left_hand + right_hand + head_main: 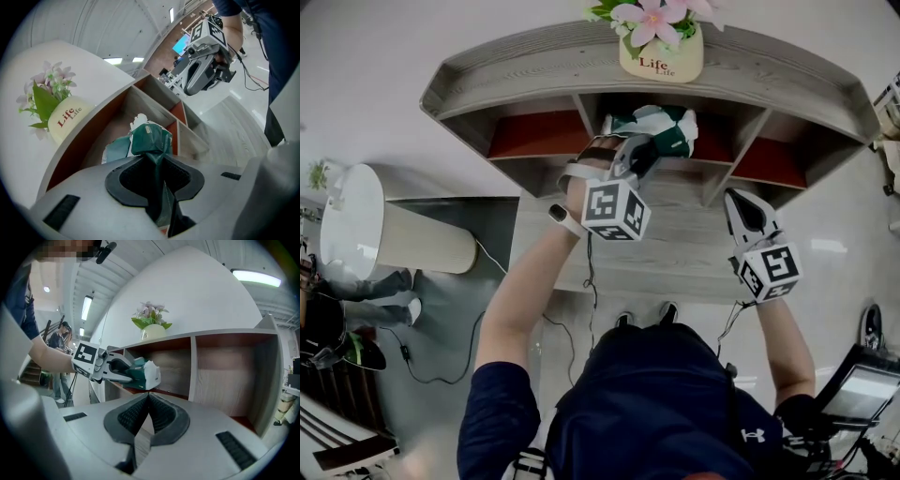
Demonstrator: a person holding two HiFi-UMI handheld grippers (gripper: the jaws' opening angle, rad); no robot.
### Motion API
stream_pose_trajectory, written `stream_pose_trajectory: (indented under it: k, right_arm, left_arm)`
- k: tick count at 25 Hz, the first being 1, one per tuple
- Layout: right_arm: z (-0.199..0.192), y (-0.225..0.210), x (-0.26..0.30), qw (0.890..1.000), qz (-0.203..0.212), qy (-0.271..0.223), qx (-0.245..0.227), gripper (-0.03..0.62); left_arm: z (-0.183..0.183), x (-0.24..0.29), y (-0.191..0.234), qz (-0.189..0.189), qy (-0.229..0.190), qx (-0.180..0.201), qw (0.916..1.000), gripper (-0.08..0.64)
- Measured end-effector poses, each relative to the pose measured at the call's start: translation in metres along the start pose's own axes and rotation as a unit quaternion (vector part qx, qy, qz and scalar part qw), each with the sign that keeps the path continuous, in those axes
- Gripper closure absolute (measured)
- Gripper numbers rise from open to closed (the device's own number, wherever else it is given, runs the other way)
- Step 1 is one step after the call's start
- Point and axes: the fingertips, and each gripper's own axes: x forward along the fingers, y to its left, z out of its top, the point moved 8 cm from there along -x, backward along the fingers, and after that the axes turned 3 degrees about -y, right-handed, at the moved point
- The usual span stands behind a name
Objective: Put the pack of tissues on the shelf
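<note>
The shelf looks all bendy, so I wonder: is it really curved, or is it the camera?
Mostly the camera. Head view: the wide lens bows the shelf into an arc. Right gripper view: its boards run straighter, the corners go black, the ceiling light glares. Left gripper view: same bending, same black corners.

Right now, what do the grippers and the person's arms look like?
Both the left gripper and the right gripper are pale grey shells whose tongs carry black ribbed pads. Each bears a white cube printed with black square markers and trails a thin black cable. The person wears a dark navy short-sleeved shirt and a dark wristband.
</note>
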Motion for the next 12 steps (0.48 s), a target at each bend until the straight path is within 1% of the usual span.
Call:
stream_pose_trajectory:
  k: [7,12]
  right_arm:
    - [-0.001,0.000,0.009,1.000,0.014,0.002,0.003,0.589]
    - [-0.002,0.003,0.011,1.000,0.016,0.002,0.010,0.589]
  left_arm:
    - [-0.013,0.018,0.006,-0.004,0.016,-0.010,0.9998,0.458]
    - [-0.019,0.029,0.006,-0.005,0.040,-0.015,0.9991,0.457]
